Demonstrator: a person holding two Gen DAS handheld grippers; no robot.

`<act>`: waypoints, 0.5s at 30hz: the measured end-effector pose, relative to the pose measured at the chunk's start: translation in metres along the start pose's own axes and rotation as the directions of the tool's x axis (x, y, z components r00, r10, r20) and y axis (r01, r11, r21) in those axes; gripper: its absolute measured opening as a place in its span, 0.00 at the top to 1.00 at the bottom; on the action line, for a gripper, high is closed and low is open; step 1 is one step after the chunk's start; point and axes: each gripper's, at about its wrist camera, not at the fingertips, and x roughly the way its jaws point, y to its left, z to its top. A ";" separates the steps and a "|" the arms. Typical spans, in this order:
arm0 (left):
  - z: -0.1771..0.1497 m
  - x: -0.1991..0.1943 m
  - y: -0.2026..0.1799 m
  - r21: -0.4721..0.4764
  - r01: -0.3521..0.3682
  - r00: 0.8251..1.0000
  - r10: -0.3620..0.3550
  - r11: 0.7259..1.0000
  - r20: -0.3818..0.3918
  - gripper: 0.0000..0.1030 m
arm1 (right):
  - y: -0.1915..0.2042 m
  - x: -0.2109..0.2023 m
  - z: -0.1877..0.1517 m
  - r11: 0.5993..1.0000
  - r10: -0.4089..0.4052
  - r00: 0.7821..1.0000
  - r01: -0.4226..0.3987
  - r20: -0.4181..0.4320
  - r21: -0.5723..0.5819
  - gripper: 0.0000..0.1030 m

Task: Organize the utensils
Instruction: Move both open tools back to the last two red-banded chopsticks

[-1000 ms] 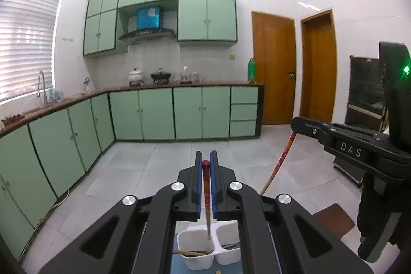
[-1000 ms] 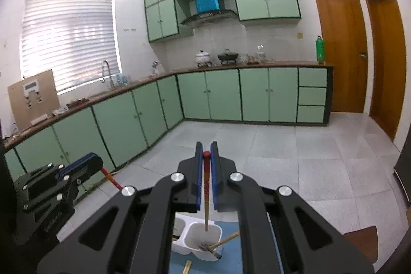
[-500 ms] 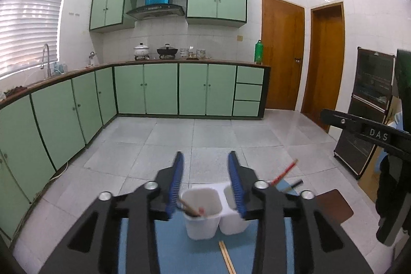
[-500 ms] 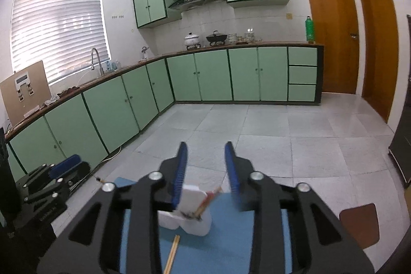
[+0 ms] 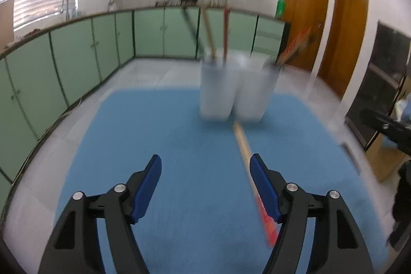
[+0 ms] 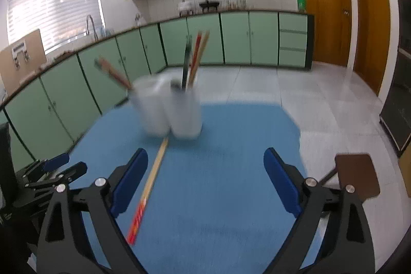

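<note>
A white two-cup utensil holder [image 5: 237, 91] [image 6: 170, 109] stands on a blue mat [image 5: 179, 145] [image 6: 231, 171], with several chopsticks [image 5: 226, 32] [image 6: 196, 55] sticking up out of both cups. One wooden chopstick with a red end [image 5: 253, 179] [image 6: 149, 184] lies flat on the mat in front of the holder. My left gripper [image 5: 205, 171] hovers low over the mat, jaws opening, nothing between them; the chopstick runs under its right finger. My right gripper [image 6: 205, 166] is likewise opening and empty, the chopstick by its left finger. Both views are motion-blurred.
Green kitchen cabinets [image 6: 231, 37] line the far walls, with brown doors [image 6: 323, 9] at the right. A brown stool [image 6: 357, 176] stands beside the mat on the right. The other gripper shows at each view's edge [image 5: 385, 125] [image 6: 48, 171].
Both grippers were shut on red-tipped chopsticks above the holder; they let them drop into the cups, opened wide, and sank toward the mat. The holder now stands higher and farther in view.
</note>
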 end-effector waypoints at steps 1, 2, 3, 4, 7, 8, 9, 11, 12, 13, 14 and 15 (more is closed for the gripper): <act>-0.010 0.005 0.001 0.002 -0.005 1.000 0.005 1.000 -0.028 0.32 | 0.003 0.004 -0.012 1.000 0.002 1.000 -0.002 -0.022 0.004 0.14; -0.014 0.008 0.002 0.001 -0.004 0.999 0.004 1.000 -0.046 0.31 | 0.006 0.007 -0.022 1.000 0.005 0.999 -0.005 -0.040 0.007 0.14; -0.021 0.012 0.003 -0.001 -0.005 0.997 0.005 1.000 -0.074 0.31 | 0.011 0.010 -0.027 1.000 0.006 0.999 -0.005 -0.053 0.010 0.14; -0.025 0.016 0.003 0.000 -0.009 0.996 0.009 1.000 -0.092 0.31 | 0.015 0.015 -0.037 1.000 0.008 0.997 -0.007 -0.073 0.014 0.14; -0.038 0.022 0.005 0.008 -0.015 0.991 0.016 1.000 -0.130 0.31 | 0.025 0.021 -0.056 1.000 0.018 0.994 -0.017 -0.111 0.014 0.14; -0.043 0.024 0.005 0.009 -0.017 0.989 0.018 1.000 -0.144 0.30 | 0.027 0.023 -0.062 1.000 0.020 0.992 -0.019 -0.125 0.011 0.14; -0.047 0.025 0.007 0.010 -0.018 0.988 0.020 1.000 -0.154 0.30 | 0.030 0.025 -0.068 1.000 0.028 0.990 -0.026 -0.140 0.011 0.14; -0.052 0.028 0.010 0.014 -0.026 0.985 0.028 1.000 -0.173 0.29 | 0.037 0.028 -0.078 0.999 0.039 0.985 -0.037 -0.166 0.018 0.14; -0.055 0.029 0.011 0.018 -0.033 0.983 0.036 0.999 -0.181 0.28 | 0.039 0.029 -0.082 0.999 0.046 0.983 -0.043 -0.177 0.021 0.14; -0.057 0.030 0.013 0.021 -0.039 0.981 0.042 0.999 -0.190 0.28 | 0.044 0.031 -0.087 0.998 0.054 0.980 -0.051 -0.192 0.020 0.14; -0.060 0.029 0.014 0.024 -0.045 0.980 0.049 0.999 -0.195 0.28 | 0.046 0.032 -0.090 0.998 0.057 0.978 -0.055 -0.200 0.015 0.14; -0.062 0.030 0.016 0.025 -0.051 0.978 0.055 0.998 -0.199 0.28 | 0.050 0.033 -0.093 0.998 0.059 0.976 -0.059 -0.207 0.005 0.15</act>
